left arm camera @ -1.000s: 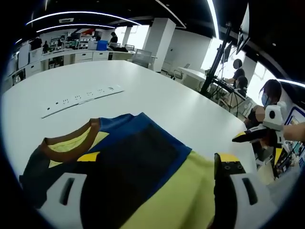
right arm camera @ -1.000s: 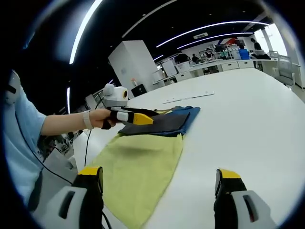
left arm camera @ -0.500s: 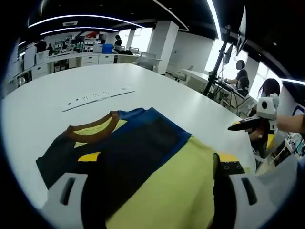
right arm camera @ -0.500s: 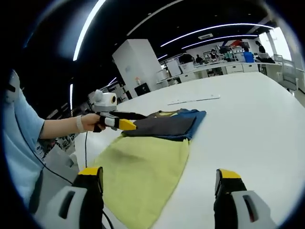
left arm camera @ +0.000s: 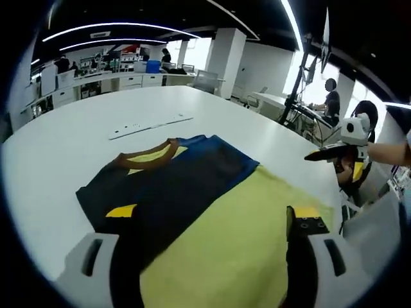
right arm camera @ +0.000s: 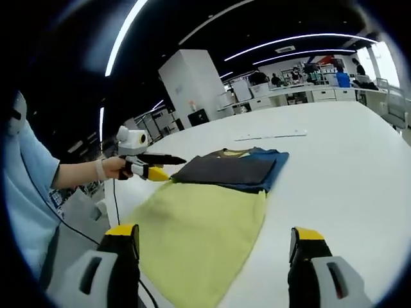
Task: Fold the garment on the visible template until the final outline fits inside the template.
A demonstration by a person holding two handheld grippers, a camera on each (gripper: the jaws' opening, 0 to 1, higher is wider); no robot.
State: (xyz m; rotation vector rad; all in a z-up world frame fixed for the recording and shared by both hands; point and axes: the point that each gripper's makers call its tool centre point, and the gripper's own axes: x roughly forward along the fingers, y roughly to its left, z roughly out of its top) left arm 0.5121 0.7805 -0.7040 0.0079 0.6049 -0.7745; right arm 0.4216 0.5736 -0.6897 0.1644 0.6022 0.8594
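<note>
Garment (left arm camera: 192, 199) fabric is lying flat on the white worktop (left arm camera: 70, 141), partly folded: a dark navy and blue upper part with a brown-trimmed neckline (left arm camera: 151, 152) is resting over a wide pale yellow panel (left arm camera: 237, 237). In the right gripper view the same garment (right arm camera: 212, 205) is showing its yellow panel spreading toward the camera and its dark folded part (right arm camera: 228, 171) sitting on the far end, a blue edge peeking out beside it. Whether a template is lying under the cloth cannot be told.

Beyond the neckline, a long white strip (left arm camera: 151, 125) is lying on the worktop, well apart from the garment.

Nearest the yellow panel, the left gripper (left arm camera: 205, 256) is hovering with its fingers (left arm camera: 302, 256) spread apart, the cloth showing between them and nothing caught. In the right gripper view it is appearing as a yellow-tipped tool (right arm camera: 149, 168) in the person's hand (right arm camera: 114, 168), just beside the garment's dark corner.

The right gripper (right arm camera: 215, 266) is hanging above the near end of the yellow panel, its fingers (right arm camera: 308, 260) standing wide apart and gripping nothing. In the left gripper view it (left arm camera: 331, 153) is floating off the garment's far side.

Behind the worktop, people are sitting at desks (left arm camera: 334, 106).
</note>
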